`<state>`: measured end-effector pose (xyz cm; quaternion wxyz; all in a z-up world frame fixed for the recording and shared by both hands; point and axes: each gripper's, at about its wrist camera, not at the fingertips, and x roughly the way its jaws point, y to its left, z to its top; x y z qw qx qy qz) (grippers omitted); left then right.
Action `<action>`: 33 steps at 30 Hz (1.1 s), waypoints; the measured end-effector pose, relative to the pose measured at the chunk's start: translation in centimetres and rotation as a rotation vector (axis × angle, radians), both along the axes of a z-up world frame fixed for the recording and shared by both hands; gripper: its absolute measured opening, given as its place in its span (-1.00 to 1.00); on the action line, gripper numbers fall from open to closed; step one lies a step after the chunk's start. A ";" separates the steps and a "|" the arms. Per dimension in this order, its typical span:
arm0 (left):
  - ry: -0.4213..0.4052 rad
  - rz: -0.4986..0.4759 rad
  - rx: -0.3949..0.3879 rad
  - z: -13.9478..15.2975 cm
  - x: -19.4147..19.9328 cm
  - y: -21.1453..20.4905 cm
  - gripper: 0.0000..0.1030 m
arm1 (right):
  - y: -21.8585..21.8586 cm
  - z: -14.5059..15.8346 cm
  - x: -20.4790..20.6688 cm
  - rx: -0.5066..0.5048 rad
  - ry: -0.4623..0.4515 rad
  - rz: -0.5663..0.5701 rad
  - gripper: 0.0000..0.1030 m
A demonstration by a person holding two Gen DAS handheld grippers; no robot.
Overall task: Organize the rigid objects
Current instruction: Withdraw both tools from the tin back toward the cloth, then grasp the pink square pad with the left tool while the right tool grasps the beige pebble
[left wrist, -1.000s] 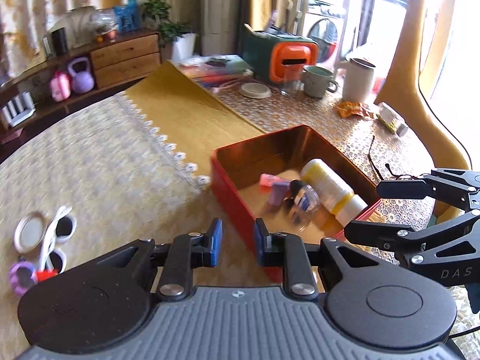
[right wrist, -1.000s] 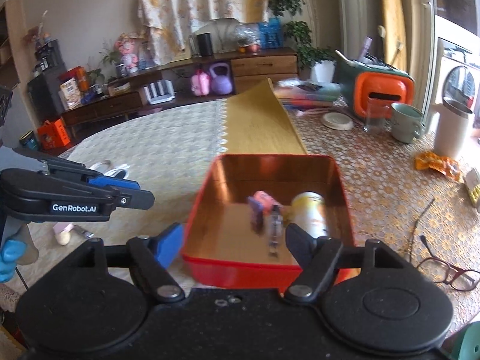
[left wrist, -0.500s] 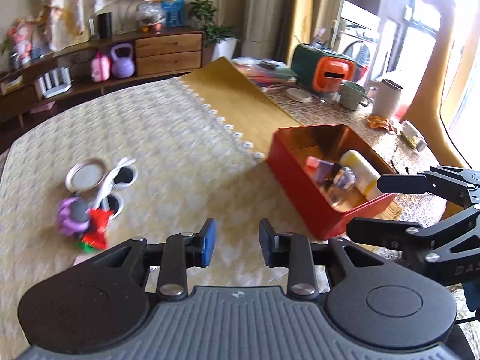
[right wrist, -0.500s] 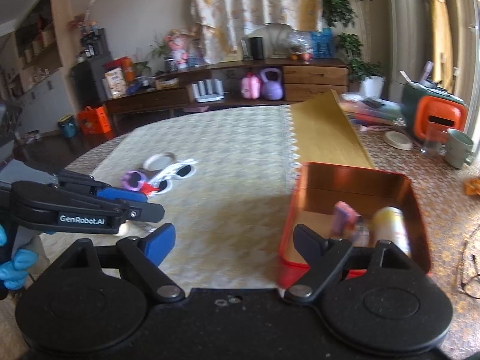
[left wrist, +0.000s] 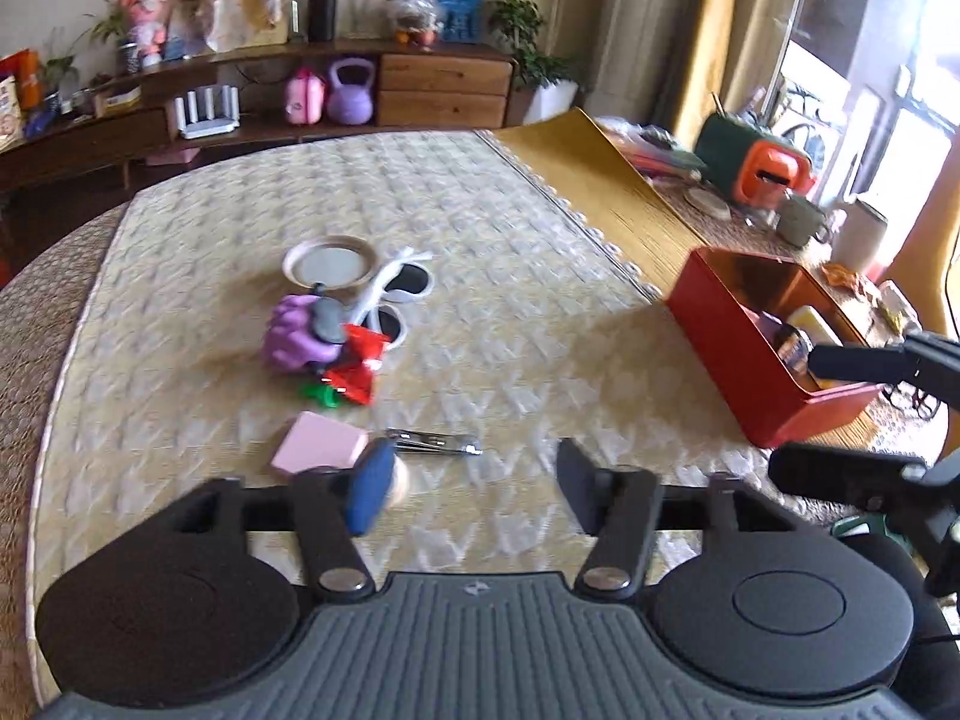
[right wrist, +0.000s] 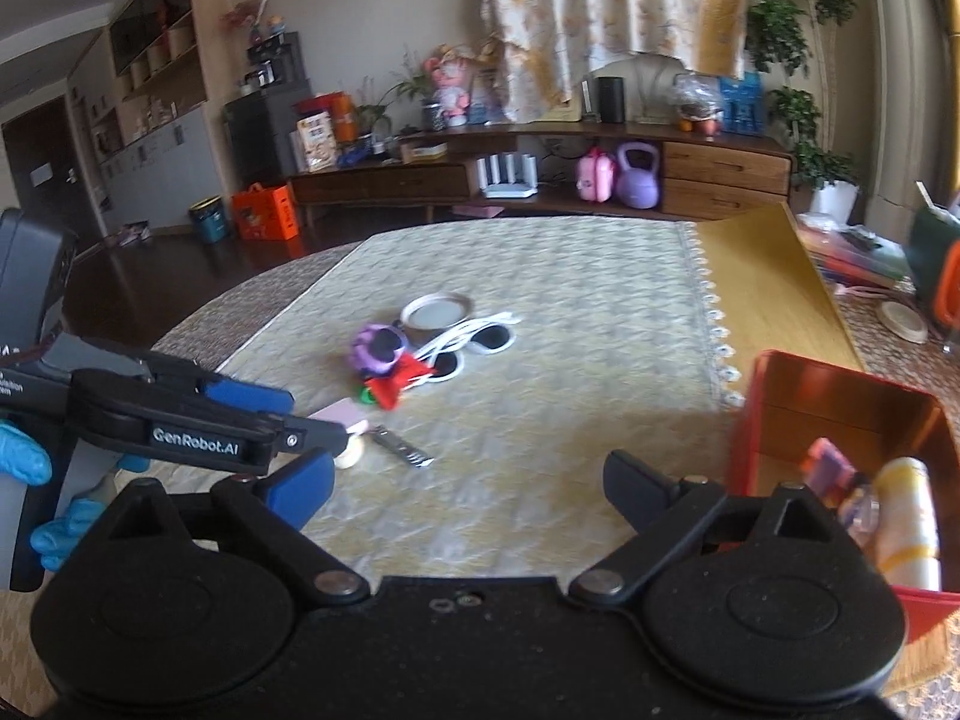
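Both hand-held grippers released, left (left wrist: 474,483), right (right wrist: 468,486); only right view shows blue glove (right wrist: 24,462).

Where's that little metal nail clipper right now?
The nail clipper lies flat on the tablecloth, just right of the pink block, in front of the open left gripper. The red box sits far to its right.

On the tabletop (left wrist: 510,300), the tin (left wrist: 750,354) lies right of my sunglasses (left wrist: 396,294) and nail clippers (left wrist: 432,443).
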<state>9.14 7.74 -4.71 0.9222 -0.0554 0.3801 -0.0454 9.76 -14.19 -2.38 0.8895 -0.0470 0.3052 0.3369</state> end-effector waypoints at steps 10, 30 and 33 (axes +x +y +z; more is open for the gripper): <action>0.019 0.083 0.021 -1.5 0.4 3.4 0.54 | 4.1 -1.2 -0.7 -0.030 0.015 0.101 0.88; 0.061 0.058 0.111 -5.7 4.5 6.3 0.55 | 10.7 -4.0 2.2 -0.125 0.046 0.225 0.73; 0.061 0.050 0.112 -5.8 5.0 6.3 0.55 | 11.5 -4.9 2.6 -0.149 0.062 0.243 0.61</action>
